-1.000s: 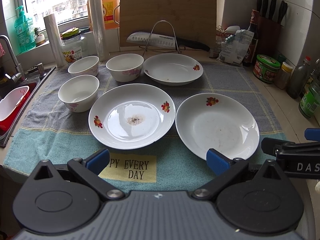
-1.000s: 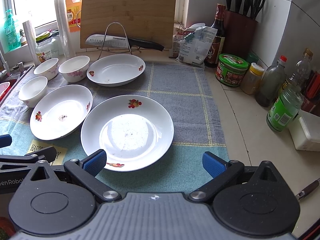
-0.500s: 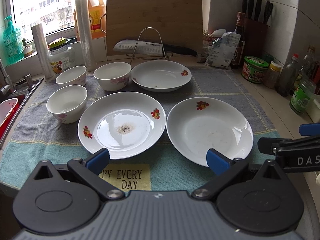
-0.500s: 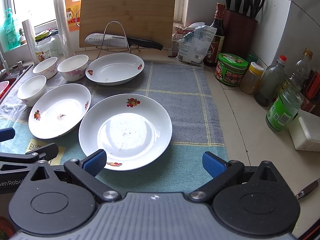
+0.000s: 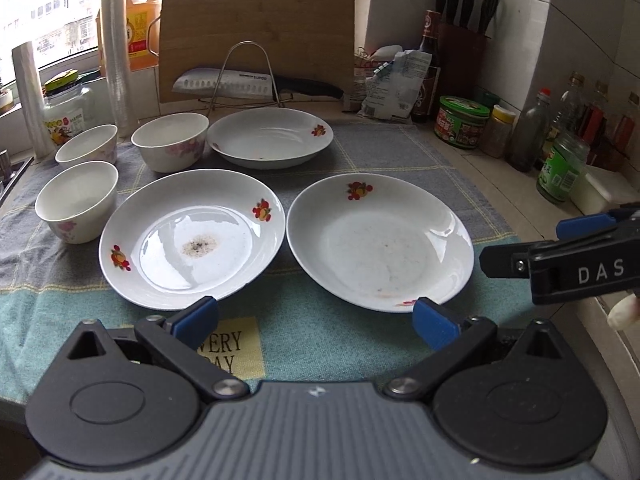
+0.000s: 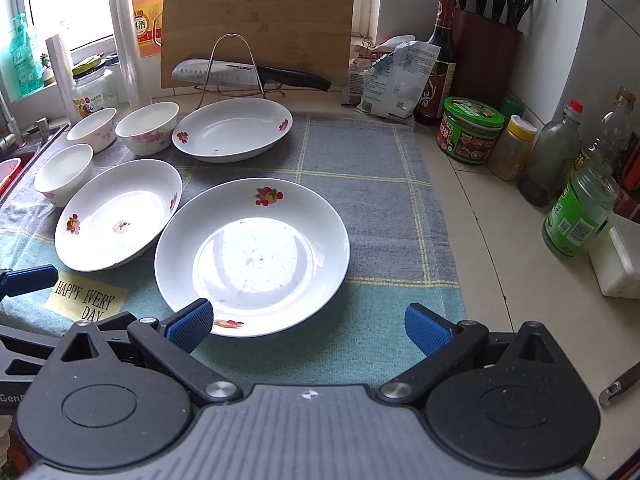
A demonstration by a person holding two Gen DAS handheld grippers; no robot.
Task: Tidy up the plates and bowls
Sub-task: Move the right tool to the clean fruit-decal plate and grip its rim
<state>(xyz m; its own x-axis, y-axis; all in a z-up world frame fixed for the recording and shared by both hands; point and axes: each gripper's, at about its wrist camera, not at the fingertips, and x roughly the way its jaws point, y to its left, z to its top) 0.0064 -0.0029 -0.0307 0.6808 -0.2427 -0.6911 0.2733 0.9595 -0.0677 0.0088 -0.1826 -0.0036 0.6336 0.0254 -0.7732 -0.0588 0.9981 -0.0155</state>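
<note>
Towel (image 6: 380,208) reads "HAPPY EVERY DAY"; near plate (image 6: 252,256) just ahead of spread, empty right gripper (image 6: 308,326); left gripper (image 5: 316,318) likewise

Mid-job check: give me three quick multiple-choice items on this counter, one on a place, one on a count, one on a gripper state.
1. Where is the knife?
A. on the wire rack by the cutting board
B. in a bowl
C. in the sink

2. How many plates lie on the cloth?
A. two
B. three
C. five

3. The right gripper is:
A. shut on a plate
B. shut on a bowl
C. open, holding nothing

Answers: 1 A, its blade rests across the rack; 2 B, near plate, left plate, far plate; 3 C, its blue pads stand wide apart.
</note>
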